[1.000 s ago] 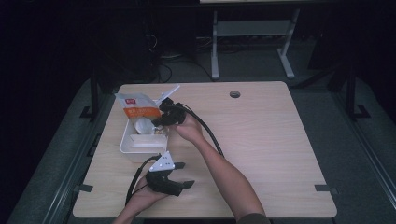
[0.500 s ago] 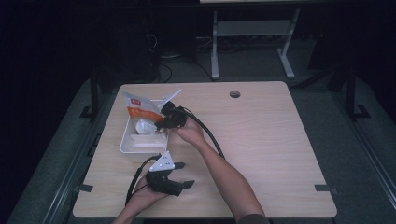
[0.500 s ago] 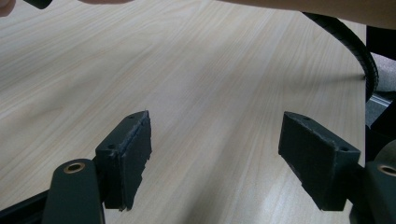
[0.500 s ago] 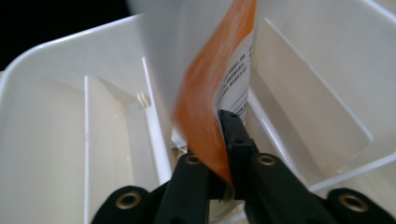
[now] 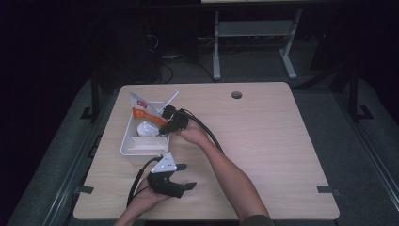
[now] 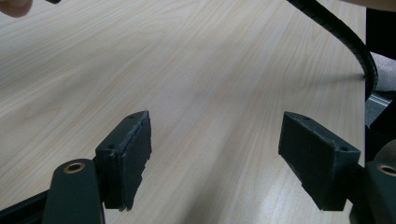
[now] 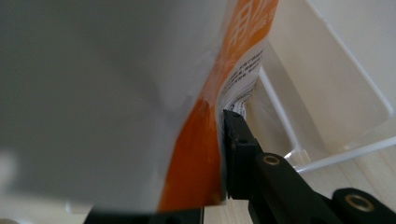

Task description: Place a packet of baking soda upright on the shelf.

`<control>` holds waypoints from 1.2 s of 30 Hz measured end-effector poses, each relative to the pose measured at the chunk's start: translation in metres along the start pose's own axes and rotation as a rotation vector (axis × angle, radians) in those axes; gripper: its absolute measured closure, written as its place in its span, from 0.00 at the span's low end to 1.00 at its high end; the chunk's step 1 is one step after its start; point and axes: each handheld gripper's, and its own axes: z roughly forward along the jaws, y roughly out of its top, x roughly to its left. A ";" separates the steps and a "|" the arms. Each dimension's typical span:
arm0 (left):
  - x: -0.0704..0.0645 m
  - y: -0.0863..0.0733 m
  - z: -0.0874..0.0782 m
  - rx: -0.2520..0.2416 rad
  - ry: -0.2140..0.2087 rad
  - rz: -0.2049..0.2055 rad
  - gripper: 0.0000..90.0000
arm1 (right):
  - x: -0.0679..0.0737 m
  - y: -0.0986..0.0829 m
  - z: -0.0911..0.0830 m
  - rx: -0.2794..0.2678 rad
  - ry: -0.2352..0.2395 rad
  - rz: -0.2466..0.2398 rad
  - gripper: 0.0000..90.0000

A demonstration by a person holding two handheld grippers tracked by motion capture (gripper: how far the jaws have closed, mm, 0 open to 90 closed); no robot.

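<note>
over the white tray [image 5: 129,147], the right tool [image 5: 165,123] grips an orange-white packet [image 5: 143,112], apparently; left tool [image 5: 184,176] gapes.

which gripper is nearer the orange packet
Right. The right gripper is clamped on the orange packet over the white tray; the left gripper rests open on the table, apart.

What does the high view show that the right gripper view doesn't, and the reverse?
High view alone: the whole table, the open left gripper resting near its front edge, the person's forearms, and a white round item in the tray. Right gripper view alone: small print on the packet beside its jaw, and the tray's thin divider. Both: the right gripper shut on the orange packet over the white tray.
</note>
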 end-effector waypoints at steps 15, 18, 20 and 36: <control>0.000 0.000 0.001 0.003 -0.003 -0.001 0.28 | -0.001 -0.006 -0.003 -0.051 0.013 0.058 0.85; 0.000 0.000 0.001 0.001 -0.003 -0.003 0.28 | -0.005 -0.007 -0.012 -0.083 0.018 0.074 0.82; 0.001 0.000 0.001 0.000 -0.002 -0.003 0.28 | -0.006 -0.007 -0.016 -0.096 0.027 0.078 0.82; 0.001 0.000 0.001 0.004 0.004 -0.002 0.28 | -0.005 -0.008 -0.056 -0.190 0.049 0.092 0.74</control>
